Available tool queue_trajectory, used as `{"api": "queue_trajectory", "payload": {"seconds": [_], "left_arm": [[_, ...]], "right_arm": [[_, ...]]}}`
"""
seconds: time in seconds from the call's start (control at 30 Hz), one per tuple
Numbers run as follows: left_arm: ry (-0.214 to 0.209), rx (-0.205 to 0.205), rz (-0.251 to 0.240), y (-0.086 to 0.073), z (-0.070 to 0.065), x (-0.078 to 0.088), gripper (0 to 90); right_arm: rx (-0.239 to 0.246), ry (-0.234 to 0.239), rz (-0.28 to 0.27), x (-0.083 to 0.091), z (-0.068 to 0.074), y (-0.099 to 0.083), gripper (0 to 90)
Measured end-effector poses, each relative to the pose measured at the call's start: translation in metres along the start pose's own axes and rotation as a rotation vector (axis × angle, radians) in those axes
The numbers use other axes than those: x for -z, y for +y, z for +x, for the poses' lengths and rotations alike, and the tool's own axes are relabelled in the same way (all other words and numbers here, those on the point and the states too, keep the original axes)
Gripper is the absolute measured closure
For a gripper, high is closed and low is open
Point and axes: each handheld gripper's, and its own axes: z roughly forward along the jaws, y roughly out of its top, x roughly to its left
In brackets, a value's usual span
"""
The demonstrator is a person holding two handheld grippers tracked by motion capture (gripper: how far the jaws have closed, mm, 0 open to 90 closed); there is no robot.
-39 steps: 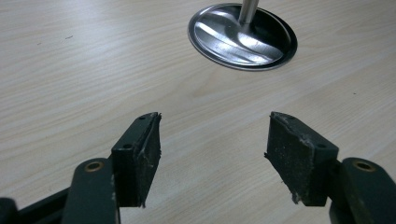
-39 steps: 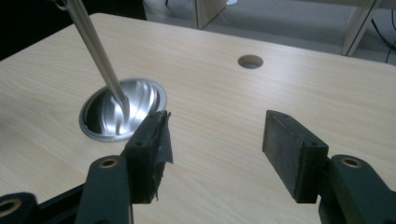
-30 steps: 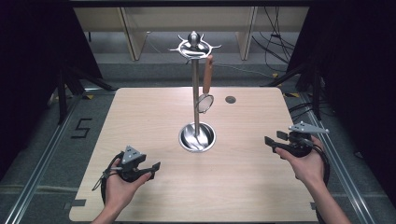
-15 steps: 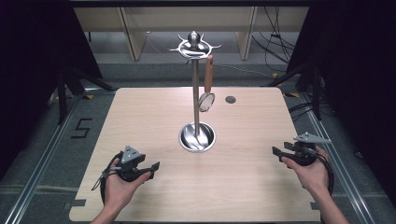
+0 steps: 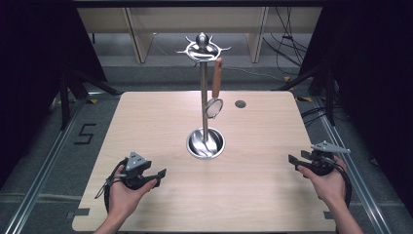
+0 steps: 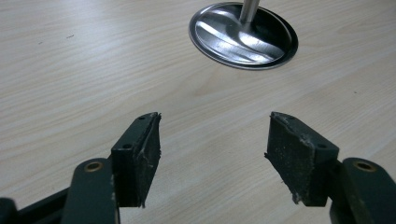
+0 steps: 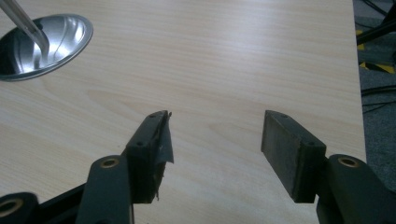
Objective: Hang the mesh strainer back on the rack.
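Even overhead light brightens the table (image 5: 253, 195), surroundings fall dark, and the steel base (image 6: 243, 35) shows glare.

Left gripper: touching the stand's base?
Apart. In the high view, bare table lies between the left gripper and the stand's base; jaws open, empty.

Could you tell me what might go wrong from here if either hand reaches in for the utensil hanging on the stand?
The utensil hangs from one hook near the top of the tall stand, so a sideways nudge could set it swinging or unhook it. The stand rests on a small round base; a push high on the pole might tip it. Both the left tongs and right tongs are open and far off, leaving a long approach.
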Motion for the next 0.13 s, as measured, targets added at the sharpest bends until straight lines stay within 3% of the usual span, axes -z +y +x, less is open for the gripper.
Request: {"api": "queue_trajectory", "payload": {"seconds": [0.03,0.07,0.13], "left_arm": [[-0.002,-0.002,0.0,0.0003,0.0,0.0001,34.3],[0.009,-0.012,0.015,0.0012,-0.0003,0.0013,34.3],[-0.002,-0.004,0.004,0.0013,-0.0003,-0.0003,34.3]], "right_arm": [[0.005,0.006,-0.005,0.0018,-0.0007,0.0001,42.6],[-0.027,-0.004,0.006,0.0033,0.0021,-0.0012,42.6],[-0.042,0.005,0.006,0.0041,0.0028,-0.0018,42.7]]}}
